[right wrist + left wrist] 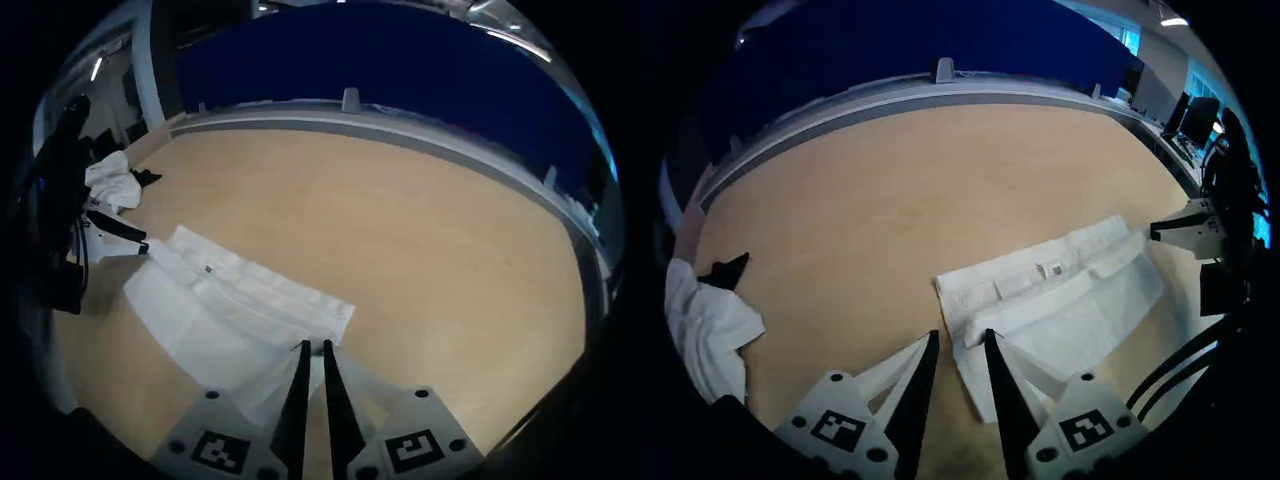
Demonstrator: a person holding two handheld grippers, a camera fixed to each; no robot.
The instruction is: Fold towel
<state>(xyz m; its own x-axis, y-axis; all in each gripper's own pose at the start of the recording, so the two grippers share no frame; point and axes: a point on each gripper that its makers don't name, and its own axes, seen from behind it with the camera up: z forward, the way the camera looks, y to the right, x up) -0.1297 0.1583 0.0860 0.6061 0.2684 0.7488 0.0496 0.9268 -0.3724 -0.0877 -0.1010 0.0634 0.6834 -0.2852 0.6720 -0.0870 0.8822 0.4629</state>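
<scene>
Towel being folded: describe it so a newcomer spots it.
On the light wooden table before the blue partition, find the white towel lying flat. It is folded in long bands with a small tag, unlike the crumpled white cloth off to one side.

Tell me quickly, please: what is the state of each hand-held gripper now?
Left hand-held gripper: open, the towel edge lies between its fingers, not pinched.
Right hand-held gripper: closed, holding a corner of the towel.

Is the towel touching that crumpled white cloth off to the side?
Apart. The left gripper view shows bare table between the towel and the cloth.
</scene>
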